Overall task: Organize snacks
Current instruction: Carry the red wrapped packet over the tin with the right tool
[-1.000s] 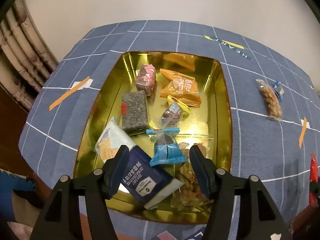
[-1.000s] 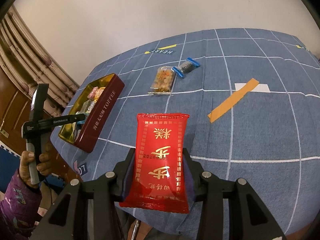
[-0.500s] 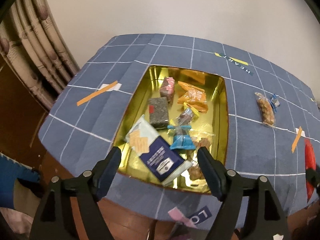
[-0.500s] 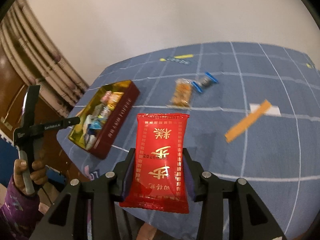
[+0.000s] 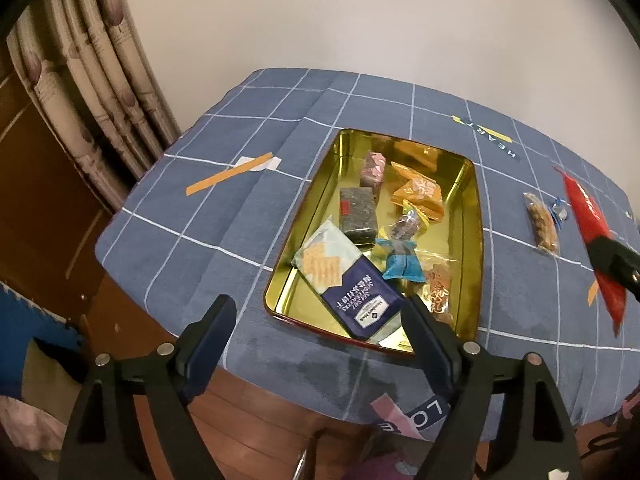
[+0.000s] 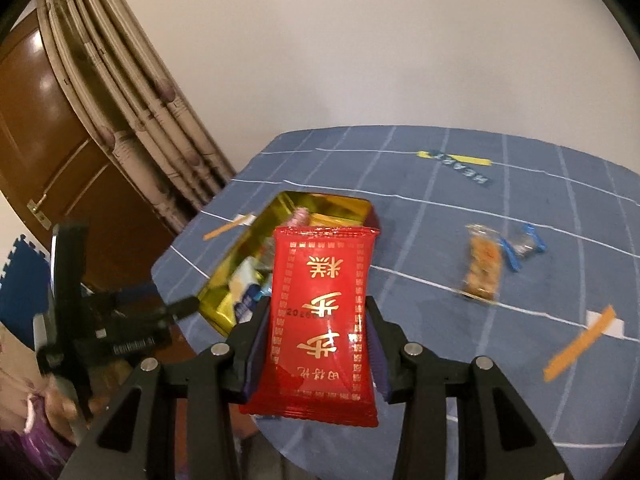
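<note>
Right gripper (image 6: 316, 332): jaws closed on a red snack packet (image 6: 320, 316), held upright in the air above the near edge of the worktop (image 6: 460, 220).

Left gripper (image 5: 320, 336): jaws have just been opening, now wide apart with nothing between them, above the near end of the gold tin (image 5: 472, 240).

Tin holds several snacks, a navy cracker packet (image 5: 360, 300) nearest.

A peanut bar (image 5: 541, 222) lies on the blue checked cloth right of the tin.

Both wrist views look steeply down (from the near edge), sharing the gold tin (image 5: 472, 216) (image 6: 224, 280).
</note>
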Available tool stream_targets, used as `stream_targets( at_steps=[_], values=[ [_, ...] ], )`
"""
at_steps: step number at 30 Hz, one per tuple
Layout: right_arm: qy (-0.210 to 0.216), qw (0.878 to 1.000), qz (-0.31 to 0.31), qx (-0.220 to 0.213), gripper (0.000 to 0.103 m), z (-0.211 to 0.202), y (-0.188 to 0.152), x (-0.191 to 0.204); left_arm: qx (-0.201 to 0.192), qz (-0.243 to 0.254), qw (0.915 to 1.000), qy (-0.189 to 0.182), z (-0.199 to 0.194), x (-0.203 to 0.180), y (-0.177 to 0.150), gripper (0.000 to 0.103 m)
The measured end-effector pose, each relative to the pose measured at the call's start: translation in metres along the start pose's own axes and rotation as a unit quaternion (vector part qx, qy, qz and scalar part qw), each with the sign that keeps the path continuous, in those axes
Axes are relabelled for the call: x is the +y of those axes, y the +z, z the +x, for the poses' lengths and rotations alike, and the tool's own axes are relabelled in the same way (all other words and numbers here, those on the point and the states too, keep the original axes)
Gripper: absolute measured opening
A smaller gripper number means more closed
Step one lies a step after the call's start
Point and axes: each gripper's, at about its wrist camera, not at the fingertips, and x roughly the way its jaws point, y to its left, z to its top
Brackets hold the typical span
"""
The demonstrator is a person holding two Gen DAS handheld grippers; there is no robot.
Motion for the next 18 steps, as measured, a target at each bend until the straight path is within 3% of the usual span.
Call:
stream_targets(
  at_steps=[18],
  values=[
    [0.017, 0.999, 0.004, 0.050, 0.044, 0.094, 0.047, 0.039, 0.010, -0.004, 0.9995, 0.030, 0.017, 0.011, 0.001, 0.085]
  ],
)
